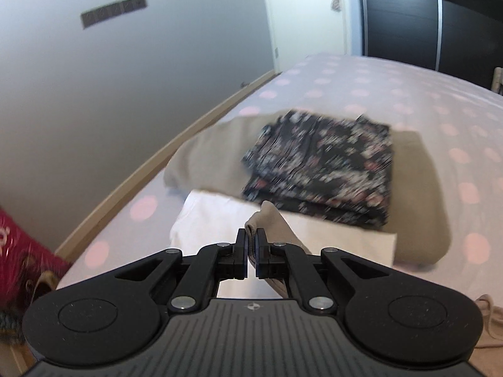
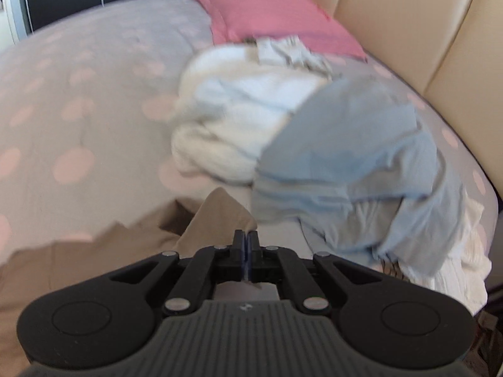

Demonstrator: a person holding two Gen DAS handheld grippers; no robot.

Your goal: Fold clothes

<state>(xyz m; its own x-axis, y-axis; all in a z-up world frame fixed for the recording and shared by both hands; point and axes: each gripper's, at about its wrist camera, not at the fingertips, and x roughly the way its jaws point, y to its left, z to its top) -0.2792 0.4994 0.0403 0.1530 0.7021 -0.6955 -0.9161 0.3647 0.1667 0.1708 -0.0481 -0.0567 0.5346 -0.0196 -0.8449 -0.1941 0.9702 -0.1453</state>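
My left gripper (image 1: 250,235) is shut on a fold of a beige garment (image 1: 270,220), which rises between its pads and trails off to the lower right. Beyond it on the bed lies a stack of folded clothes: a dark floral piece (image 1: 323,169) on a beige one (image 1: 204,160), with a white one (image 1: 213,220) nearest. My right gripper (image 2: 246,237) is shut on the tan garment (image 2: 220,216), whose cloth spreads to the lower left. Behind it sits an unfolded heap: white cloth (image 2: 232,119) and light blue cloth (image 2: 352,163).
The bed has a pale cover with pink dots (image 1: 424,100). A grey wall and wooden bed edge (image 1: 157,163) run along the left, with a red bag (image 1: 22,245) below. A pink pillow (image 2: 267,9) and padded beige headboard (image 2: 408,31) stand behind the heap.
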